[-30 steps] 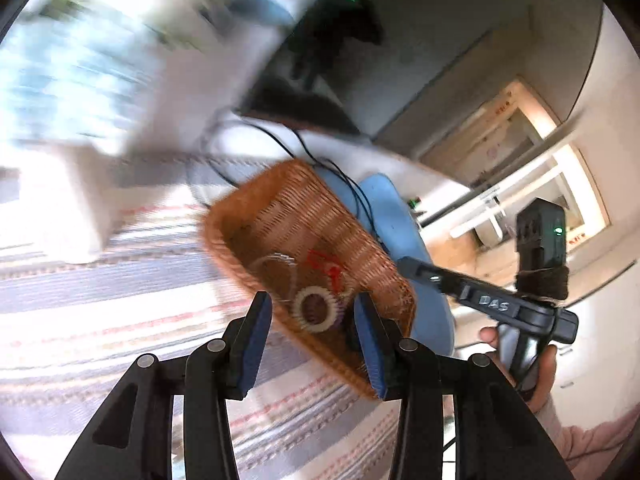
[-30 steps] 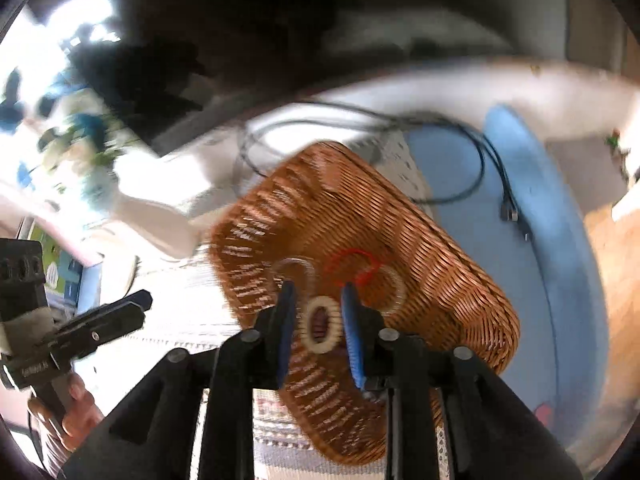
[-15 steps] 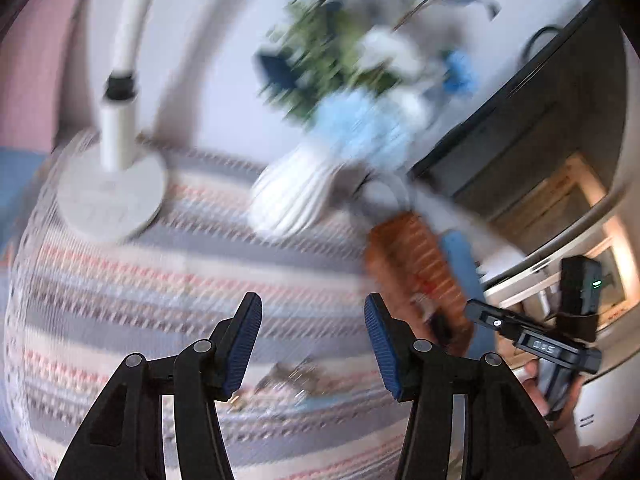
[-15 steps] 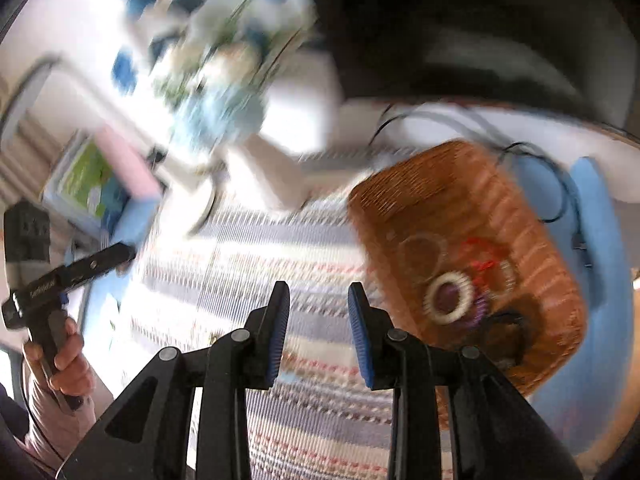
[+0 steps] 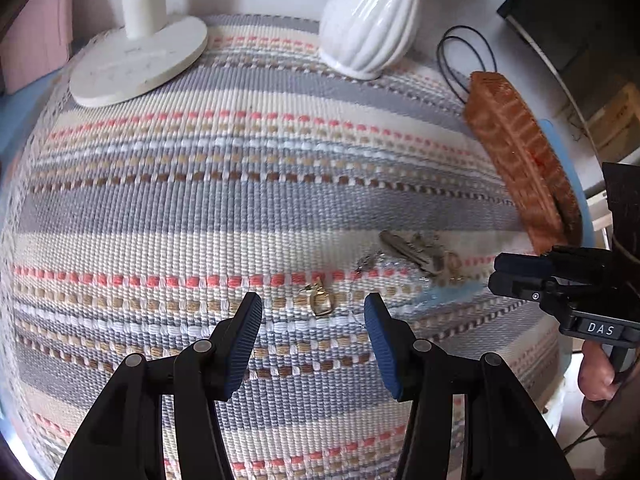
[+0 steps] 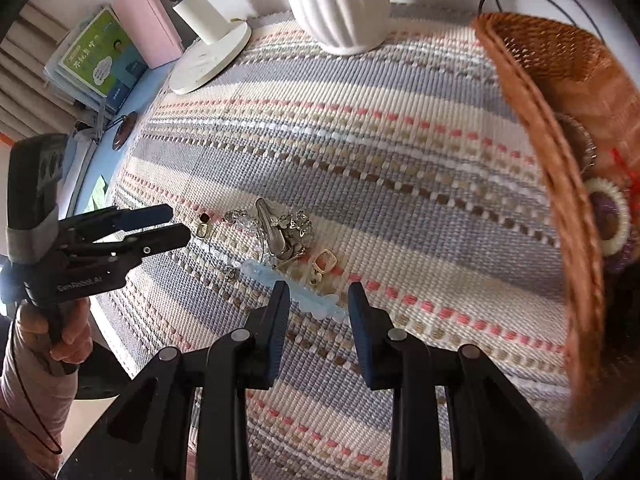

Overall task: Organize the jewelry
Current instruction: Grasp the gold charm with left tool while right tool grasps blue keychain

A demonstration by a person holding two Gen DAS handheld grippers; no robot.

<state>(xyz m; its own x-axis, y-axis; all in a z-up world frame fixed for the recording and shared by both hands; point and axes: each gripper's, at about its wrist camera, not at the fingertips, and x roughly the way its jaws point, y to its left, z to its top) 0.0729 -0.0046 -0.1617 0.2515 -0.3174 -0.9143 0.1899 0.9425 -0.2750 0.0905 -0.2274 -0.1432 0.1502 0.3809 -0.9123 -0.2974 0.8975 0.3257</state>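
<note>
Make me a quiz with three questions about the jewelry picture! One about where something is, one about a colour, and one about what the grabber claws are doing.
1. Where is the cream beaded ring?
A. inside the wicker basket
B. on the striped mat
C. under the white vase

2. What colour is the long clip lying in front of the right gripper?
A. red
B. pale blue
C. black

3. What is the left gripper doing?
A. squeezing a necklace
B. shut tight on nothing
C. open, holding nothing

Answers:
1. A, the ring lies behind the basket's rim, with a red piece beside it.
2. B, it looks clear icy blue against the mat.
3. C, its pads stand apart and the small gold earring lies on the mat between them.
</note>
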